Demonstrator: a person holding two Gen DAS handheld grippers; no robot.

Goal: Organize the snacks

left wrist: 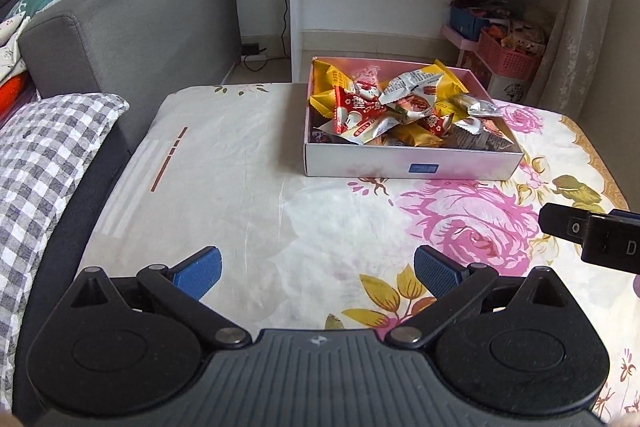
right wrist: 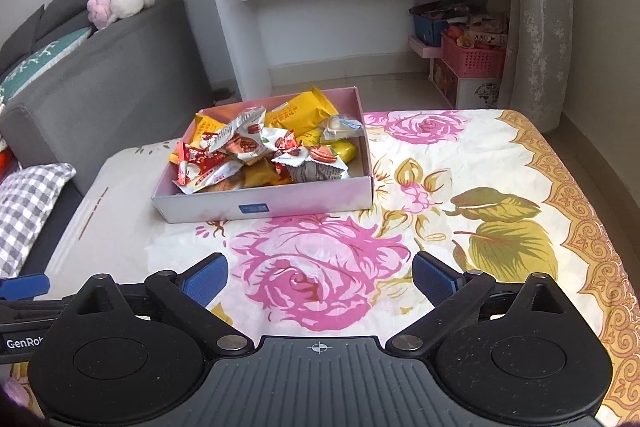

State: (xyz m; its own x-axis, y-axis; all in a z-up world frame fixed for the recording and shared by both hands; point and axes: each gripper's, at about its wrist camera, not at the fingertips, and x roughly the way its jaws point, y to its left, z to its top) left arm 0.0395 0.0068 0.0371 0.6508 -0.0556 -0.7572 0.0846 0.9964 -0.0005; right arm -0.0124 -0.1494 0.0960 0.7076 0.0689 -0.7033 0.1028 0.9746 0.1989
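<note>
Glossy foil snack wrappers (right wrist: pixel 256 147) fill a smooth cardboard box (right wrist: pixel 304 201).

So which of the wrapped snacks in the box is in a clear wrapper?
The small pale snack at the box's far right corner; its wrapper is see-through with a blue patch, while the rest are opaque yellow, red or printed white.

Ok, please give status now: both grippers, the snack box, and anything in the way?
Left gripper open, empty. Right gripper open, empty. Box on the cloth, full of snacks, untouched. Nothing in the way.
</note>
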